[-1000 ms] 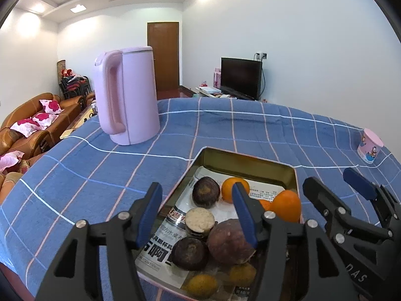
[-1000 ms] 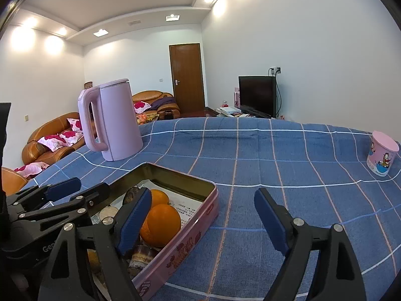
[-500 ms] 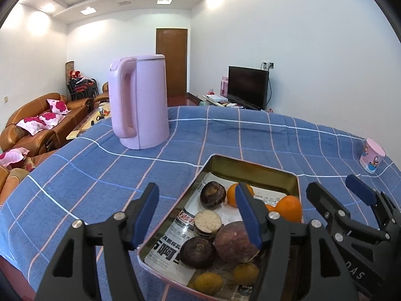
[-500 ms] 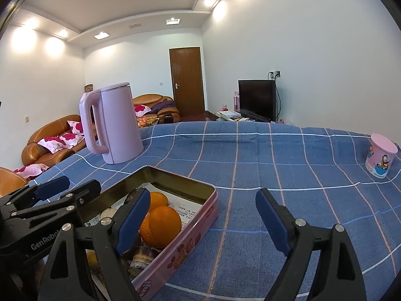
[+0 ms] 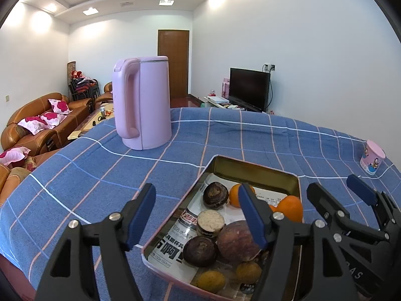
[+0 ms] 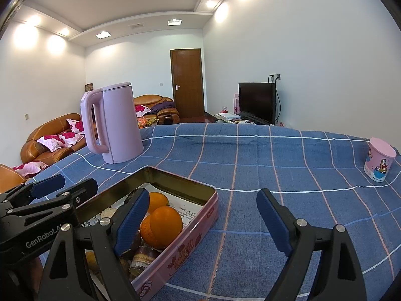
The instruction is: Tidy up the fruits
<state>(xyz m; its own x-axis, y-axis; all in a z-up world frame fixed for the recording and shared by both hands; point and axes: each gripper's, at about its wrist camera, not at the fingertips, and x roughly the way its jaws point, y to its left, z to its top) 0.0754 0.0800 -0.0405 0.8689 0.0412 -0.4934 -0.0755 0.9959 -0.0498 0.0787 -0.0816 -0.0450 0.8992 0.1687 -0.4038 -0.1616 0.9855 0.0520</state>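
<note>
A pink metal tin (image 5: pixel 253 169) (image 6: pixel 190 228) lined with printed paper sits on the blue checked cloth. It holds oranges (image 5: pixel 289 207) (image 6: pixel 166 223), several dark brown fruits (image 5: pixel 215 195), a large reddish-brown fruit (image 5: pixel 236 240) and small yellow-brown fruits (image 5: pixel 210 279). My left gripper (image 5: pixel 198 217) is open and empty, hovering above the tin's left wall. My right gripper (image 6: pixel 203 222) is open and empty, above the tin's right wall; it also shows at the right of the left wrist view (image 5: pixel 338 195).
A tall pink kettle (image 5: pixel 142 105) (image 6: pixel 112 125) stands on the cloth behind the tin to the left. A pink cartoon cup (image 5: pixel 372 156) (image 6: pixel 379 159) stands at the far right. Sofas, a door and a television lie beyond the table.
Both grippers have pulled back and risen slightly; the kettle and tin look a little farther away. Both stay open and empty.
</note>
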